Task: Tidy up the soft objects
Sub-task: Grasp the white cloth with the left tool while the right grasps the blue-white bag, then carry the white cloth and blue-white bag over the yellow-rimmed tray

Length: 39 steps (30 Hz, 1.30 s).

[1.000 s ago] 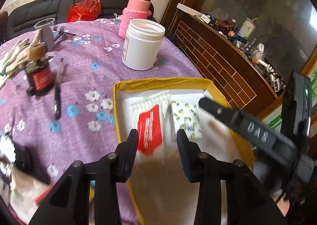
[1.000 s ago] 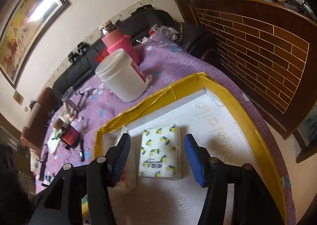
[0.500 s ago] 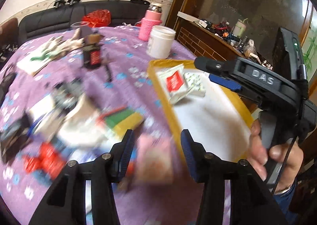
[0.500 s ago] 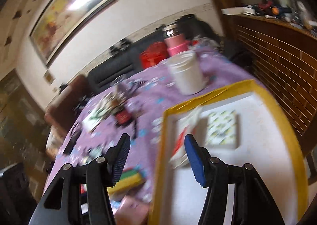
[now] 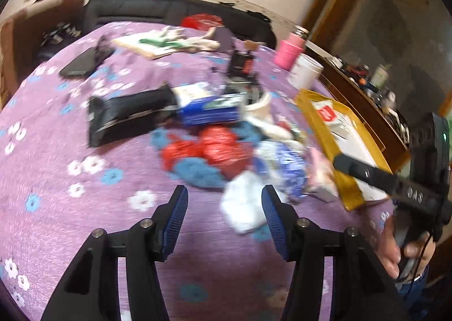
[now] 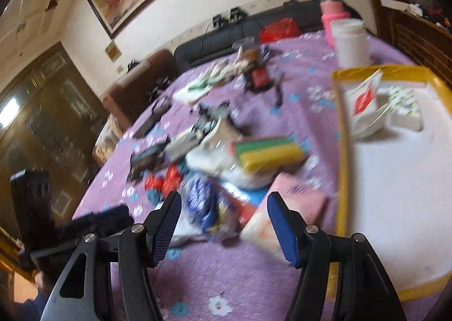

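Note:
A yellow-rimmed white tray (image 6: 341, 151) lies at the right of the purple flowered table and holds a red-and-white tissue pack (image 6: 364, 103) and a lemon-print pack (image 6: 404, 106). A blurred heap of soft things lies left of it: a pink pack (image 6: 291, 202), a yellow-green sponge block (image 6: 268, 151), a blue-white bag (image 6: 200, 199), red bags (image 5: 217, 145) and a white cloth (image 5: 245, 205). My left gripper (image 5: 224, 219) is open and empty above the table near the white cloth. My right gripper (image 6: 224, 225) is open and empty over the blue-white bag and pink pack.
A white jar (image 6: 351, 41) and a pink-sleeved flask (image 6: 333, 18) stand at the back right. A black case (image 5: 127, 114), a blue box (image 5: 209, 112), a phone (image 5: 77, 66), a dark bottle (image 5: 240, 65) and gloves lie on the table. A brick-patterned counter runs along the right.
Both grippers have pulled back from the tray and swung left over the heap of things on the table. Both stayed open and empty.

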Each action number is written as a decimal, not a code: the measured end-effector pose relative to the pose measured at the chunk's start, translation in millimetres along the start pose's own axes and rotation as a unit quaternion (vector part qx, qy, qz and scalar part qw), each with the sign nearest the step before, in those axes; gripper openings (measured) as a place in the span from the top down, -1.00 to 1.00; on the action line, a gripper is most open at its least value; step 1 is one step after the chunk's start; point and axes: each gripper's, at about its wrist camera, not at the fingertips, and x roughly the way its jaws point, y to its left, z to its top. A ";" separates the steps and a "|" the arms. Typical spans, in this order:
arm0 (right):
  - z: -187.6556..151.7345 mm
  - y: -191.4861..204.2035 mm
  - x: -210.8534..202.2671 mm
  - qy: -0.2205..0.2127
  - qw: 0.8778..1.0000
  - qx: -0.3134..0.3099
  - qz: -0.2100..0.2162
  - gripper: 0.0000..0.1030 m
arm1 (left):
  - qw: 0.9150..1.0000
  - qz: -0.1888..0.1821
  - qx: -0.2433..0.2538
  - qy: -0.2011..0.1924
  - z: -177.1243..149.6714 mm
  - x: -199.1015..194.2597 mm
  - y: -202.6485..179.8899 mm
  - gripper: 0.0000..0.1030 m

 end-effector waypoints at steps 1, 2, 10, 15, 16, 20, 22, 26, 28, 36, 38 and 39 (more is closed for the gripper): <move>-1.0 4.9 5.3 0.006 1.000 -0.007 -0.003 -0.31 | 1.000 -0.003 -0.006 0.002 -1.1 0.3 7.1 -0.03; -0.7 9.3 9.9 0.009 1.000 -0.017 -0.010 -0.31 | 1.000 -0.006 -0.011 0.004 -1.2 2.1 12.5 -0.03; 3.0 49.3 55.6 0.029 0.988 -0.118 -0.096 -0.30 | 0.999 -0.027 -0.004 0.024 -14.7 8.9 22.7 -0.24; -4.5 52.3 61.3 0.021 0.986 -0.127 -0.107 0.48 | 0.998 -0.042 0.032 0.027 -18.1 3.1 7.3 -0.39; -2.9 49.1 51.0 0.006 0.988 -0.115 -0.098 0.48 | 0.998 -0.044 0.040 0.029 -18.3 3.6 3.0 -0.39; 2.0 36.8 21.4 -0.027 0.993 -0.083 -0.077 0.56 | 0.996 -0.051 0.067 0.036 -17.7 11.3 -13.8 -0.39; 2.4 30.8 10.9 -0.032 0.994 -0.077 -0.072 0.58 | 0.995 -0.046 0.074 0.045 -16.5 19.6 -20.7 -0.39; -4.9 24.0 2.3 -0.027 0.995 -0.073 -0.068 0.70 | 0.995 -0.030 0.068 0.060 -10.8 40.5 -31.1 -0.39; -10.8 21.7 2.4 -0.021 0.995 -0.072 -0.068 0.70 | 0.995 -0.021 0.069 0.076 -8.6 54.1 -37.1 -0.38; -18.1 15.6 -0.6 -0.005 0.996 -0.072 -0.056 0.66 | 0.994 0.019 0.083 0.063 -7.7 64.2 -42.9 0.62; -19.4 17.2 1.3 0.000 0.995 -0.081 -0.055 0.48 | 0.995 0.007 0.083 0.063 -10.6 55.3 -37.9 0.67; -20.8 18.6 2.9 0.005 0.995 -0.087 -0.055 0.23 | 0.994 0.002 0.085 0.062 -13.5 49.1 -35.1 0.68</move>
